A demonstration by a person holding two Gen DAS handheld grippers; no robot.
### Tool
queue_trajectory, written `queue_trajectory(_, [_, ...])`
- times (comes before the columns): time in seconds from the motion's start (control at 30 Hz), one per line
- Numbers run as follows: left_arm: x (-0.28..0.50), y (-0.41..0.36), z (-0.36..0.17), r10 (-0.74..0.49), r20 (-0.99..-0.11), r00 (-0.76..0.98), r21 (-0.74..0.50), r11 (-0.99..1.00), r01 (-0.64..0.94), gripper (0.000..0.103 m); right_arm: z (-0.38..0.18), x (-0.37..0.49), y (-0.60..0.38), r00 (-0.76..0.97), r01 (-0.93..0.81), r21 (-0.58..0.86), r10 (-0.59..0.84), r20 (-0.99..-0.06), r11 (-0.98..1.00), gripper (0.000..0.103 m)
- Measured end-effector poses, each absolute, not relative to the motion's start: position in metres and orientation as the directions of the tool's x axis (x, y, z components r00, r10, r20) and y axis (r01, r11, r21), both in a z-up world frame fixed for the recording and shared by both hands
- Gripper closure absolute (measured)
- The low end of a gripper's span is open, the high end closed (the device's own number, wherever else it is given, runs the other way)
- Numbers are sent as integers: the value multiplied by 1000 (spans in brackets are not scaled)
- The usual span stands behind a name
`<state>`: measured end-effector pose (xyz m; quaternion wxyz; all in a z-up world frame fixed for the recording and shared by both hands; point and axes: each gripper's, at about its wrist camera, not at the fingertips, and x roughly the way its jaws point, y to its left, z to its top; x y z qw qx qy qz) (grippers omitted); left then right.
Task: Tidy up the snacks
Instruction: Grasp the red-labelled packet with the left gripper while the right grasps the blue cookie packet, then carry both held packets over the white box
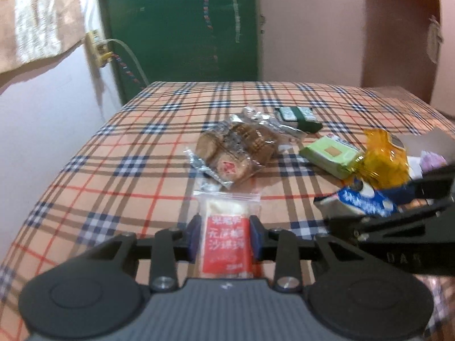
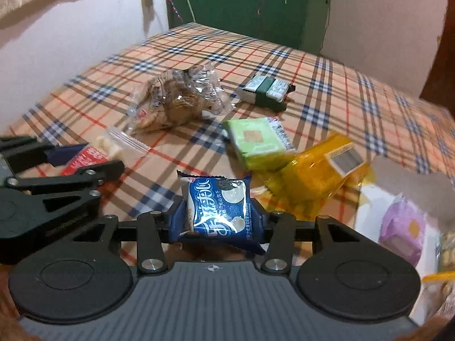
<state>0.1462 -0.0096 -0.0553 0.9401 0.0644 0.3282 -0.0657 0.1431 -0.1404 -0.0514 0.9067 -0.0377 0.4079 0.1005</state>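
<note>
My left gripper [image 1: 226, 237] is shut on a red and white snack packet [image 1: 226, 244] held just above the plaid table [image 1: 119, 153]. My right gripper [image 2: 217, 218] is shut on a blue cookie packet [image 2: 217, 207]; that packet also shows in the left wrist view [image 1: 361, 203]. The left gripper and its red packet [image 2: 85, 156] show at the left of the right wrist view. On the table lie a clear bag of biscuits [image 1: 236, 147], a light green packet [image 1: 330, 153], a yellow bag [image 1: 384, 159] and a dark green packet [image 1: 298, 115].
A white box [image 2: 366, 213] at the right edge holds a purple packet [image 2: 403, 227] and other snacks. A green door [image 1: 182, 28] and a wall socket with cables [image 1: 98, 48] stand behind the table. A brown wooden panel [image 1: 398, 28] is at the far right.
</note>
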Motion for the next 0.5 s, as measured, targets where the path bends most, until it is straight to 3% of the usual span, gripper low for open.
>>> queue_trajectory(0.5, [111,-4,-6,11,-600,800,38,999,15,70,7,78,-135,745,-173,10,137,-652,985,44])
